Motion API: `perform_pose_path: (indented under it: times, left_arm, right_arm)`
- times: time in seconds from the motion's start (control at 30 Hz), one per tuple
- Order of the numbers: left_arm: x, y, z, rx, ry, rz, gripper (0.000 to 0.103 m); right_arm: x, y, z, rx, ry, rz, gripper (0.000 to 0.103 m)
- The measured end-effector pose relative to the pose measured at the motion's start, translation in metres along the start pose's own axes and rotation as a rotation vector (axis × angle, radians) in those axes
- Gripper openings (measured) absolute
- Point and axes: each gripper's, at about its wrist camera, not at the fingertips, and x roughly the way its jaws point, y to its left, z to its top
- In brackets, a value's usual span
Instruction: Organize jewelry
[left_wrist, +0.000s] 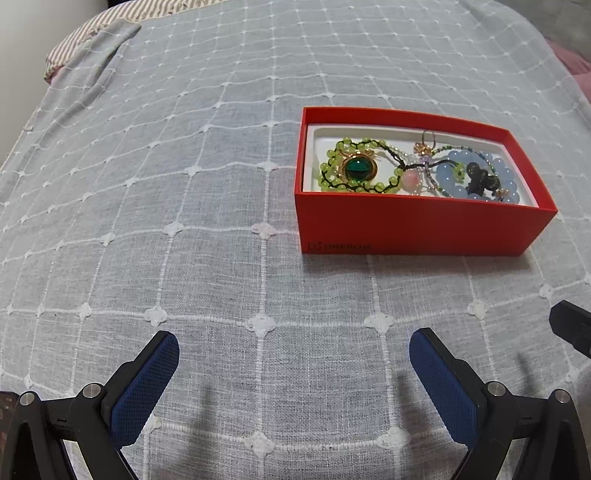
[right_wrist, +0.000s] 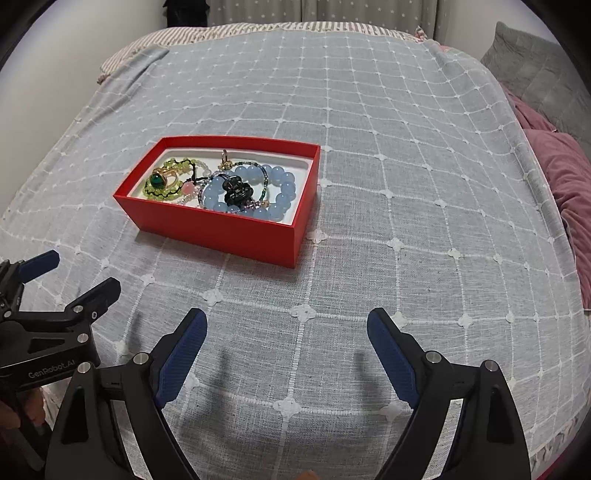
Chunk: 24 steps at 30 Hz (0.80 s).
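Left claw (left_wrist: 293, 349), black arms with blue ribbed pads, jaws spread wide with nothing between them, hangs over bare grey-blue bedspread with a white stitched grid (left_wrist: 221, 221) covering the bed. In the left wrist view the open red cardboard box with white lining (left_wrist: 417, 229) sits at 1 o'clock from that claw, well apart, flat on the bedspread. Inside it, left to right: green beaded bracelet on black cord (left_wrist: 332, 177) with a gold ring holding a dark green round stone (left_wrist: 357, 169) resting on it, a pink bead (left_wrist: 411, 178), a thin strand of small mixed beads (left_wrist: 430, 162), then a pale blue round-bead bracelet (left_wrist: 448, 177) with a black hair clip (left_wrist: 482, 179) on top. A striped pillow (left_wrist: 70, 48) lies at the far 11 o'clock corner. Right claw (right_wrist: 287, 323), same build, also gaping and empty, over bedspread; in its view the box is at 11 o'clock, well apart. A pink blanket (right_wrist: 565, 184) is bunched at 2 o'clock along the bed edge, and a grey quilted cushion (right_wrist: 535, 74) lies beyond it.
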Motion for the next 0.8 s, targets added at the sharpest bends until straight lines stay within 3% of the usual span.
perform_pose_path:
  times: [0.8]
  left_arm:
    - [0.0002,-0.0076,-0.0037,0.009,0.014,0.002,0.103]
  right_arm:
    - [0.0068,0.0049,-0.0004,-0.009,0.022,0.015,0.090]
